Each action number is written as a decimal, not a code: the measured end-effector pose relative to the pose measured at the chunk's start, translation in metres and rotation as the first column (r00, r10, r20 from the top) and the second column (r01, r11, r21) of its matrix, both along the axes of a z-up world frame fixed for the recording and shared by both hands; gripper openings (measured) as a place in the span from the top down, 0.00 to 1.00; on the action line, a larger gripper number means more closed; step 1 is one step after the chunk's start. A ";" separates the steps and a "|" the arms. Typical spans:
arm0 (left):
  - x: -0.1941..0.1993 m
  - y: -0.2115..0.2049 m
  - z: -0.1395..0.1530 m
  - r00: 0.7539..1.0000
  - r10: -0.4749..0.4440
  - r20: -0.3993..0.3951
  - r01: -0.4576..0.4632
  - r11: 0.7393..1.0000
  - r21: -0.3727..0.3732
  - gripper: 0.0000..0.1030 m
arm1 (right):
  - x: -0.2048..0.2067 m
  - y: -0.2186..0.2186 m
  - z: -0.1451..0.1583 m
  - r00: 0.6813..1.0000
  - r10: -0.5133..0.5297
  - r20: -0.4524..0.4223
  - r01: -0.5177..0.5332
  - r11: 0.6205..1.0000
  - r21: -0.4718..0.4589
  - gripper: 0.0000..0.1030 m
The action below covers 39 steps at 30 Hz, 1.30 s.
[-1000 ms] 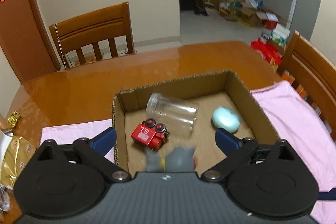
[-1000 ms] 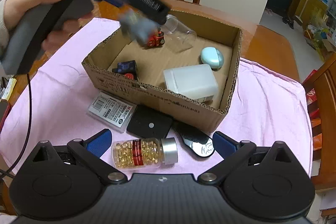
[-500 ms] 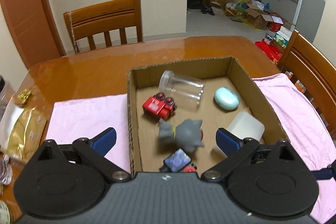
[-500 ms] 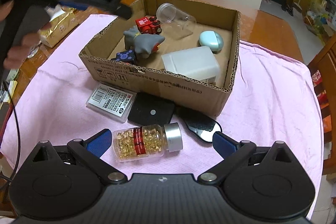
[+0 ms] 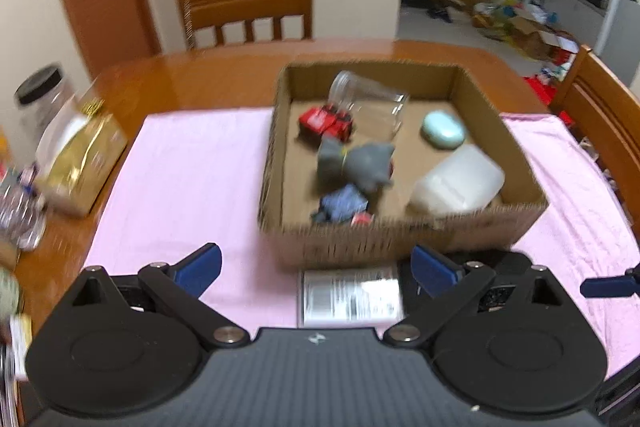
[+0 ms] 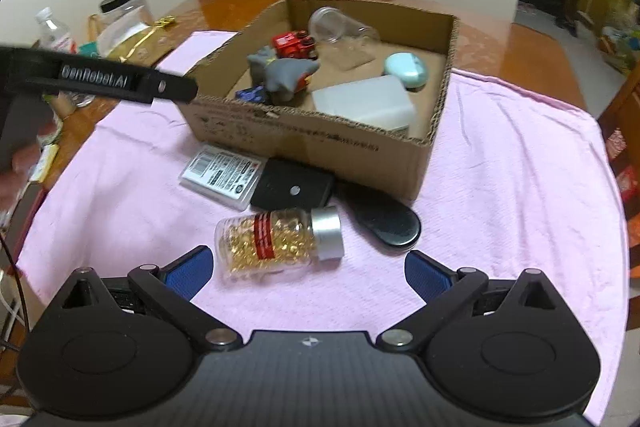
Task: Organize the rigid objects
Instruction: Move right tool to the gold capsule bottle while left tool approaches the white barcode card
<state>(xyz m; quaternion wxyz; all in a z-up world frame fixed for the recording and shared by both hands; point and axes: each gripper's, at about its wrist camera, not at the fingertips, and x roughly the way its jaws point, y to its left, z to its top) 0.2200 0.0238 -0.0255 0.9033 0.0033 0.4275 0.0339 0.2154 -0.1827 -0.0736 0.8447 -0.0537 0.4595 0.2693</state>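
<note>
A cardboard box (image 6: 304, 141) stands on a pink cloth (image 6: 520, 187). In it lie a grey toy (image 6: 282, 73), a red toy car (image 6: 292, 45), a clear jar (image 6: 340, 27), a mint case (image 6: 406, 69), a white container (image 6: 362, 103) and a small blue toy (image 6: 252, 95). In front of the box lie a pill bottle (image 6: 280, 245), a flat clear card case (image 6: 222, 175), a black square pad (image 6: 292, 185) and a black oval (image 6: 384, 221). My right gripper (image 6: 308, 271) is open just behind the pill bottle. My left gripper (image 5: 316, 267) is open and empty, over the card case (image 5: 348, 297).
Wooden chairs stand behind the table (image 5: 248, 7) and at its right (image 5: 600, 115). At the table's left lie a gold packet (image 5: 80, 163), a black-lidded jar (image 5: 40, 107) and small clutter. My left gripper's arm (image 6: 100, 81) reaches in from the left in the right wrist view.
My left gripper let the grey toy drop into the box, then drew back toward the near side of the box. My right gripper moved slightly closer to the pill bottle.
</note>
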 end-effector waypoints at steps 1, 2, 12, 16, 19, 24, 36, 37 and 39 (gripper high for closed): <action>-0.006 0.000 -0.003 1.000 0.021 -0.006 -0.021 1.000 0.006 0.02 | 0.001 -0.001 -0.002 1.000 0.010 -0.008 -0.010 1.000 0.009 0.00; -0.011 0.000 -0.005 0.999 0.038 -0.011 -0.038 0.999 0.007 0.02 | 0.001 -0.001 -0.005 1.000 0.021 -0.015 -0.020 1.000 0.018 0.00; -0.018 0.022 -0.031 0.998 0.039 -0.040 -0.038 0.999 0.015 0.02 | 0.028 0.033 -0.029 0.999 0.032 0.008 -0.032 0.999 0.026 0.00; -0.014 0.031 -0.038 0.999 0.004 -0.047 -0.004 1.000 0.013 0.02 | 0.038 0.052 -0.039 0.999 0.013 -0.029 -0.013 1.000 -0.002 0.00; -0.008 0.035 -0.044 0.998 -0.025 -0.054 0.025 1.000 0.003 0.02 | 0.031 0.063 -0.040 0.999 0.018 -0.046 -0.020 0.999 -0.046 0.00; 0.001 0.033 -0.050 0.995 -0.083 -0.052 0.083 0.997 -0.002 0.02 | 0.016 0.074 -0.039 0.992 0.010 -0.127 -0.021 0.996 -0.083 0.00; 0.034 0.002 -0.084 0.968 -0.229 -0.106 0.226 0.973 -0.042 0.02 | 0.001 0.084 -0.066 0.995 -0.039 -0.090 0.022 0.982 -0.186 0.00; 0.036 0.000 -0.086 0.967 -0.231 -0.110 0.228 0.973 -0.047 0.02 | 0.000 0.082 -0.067 0.996 -0.038 -0.078 0.023 0.982 -0.189 0.00; 0.039 -0.003 -0.090 0.963 -0.241 -0.118 0.235 0.970 -0.064 0.02 | -0.002 0.084 -0.069 0.998 -0.028 -0.065 0.013 0.978 -0.210 0.00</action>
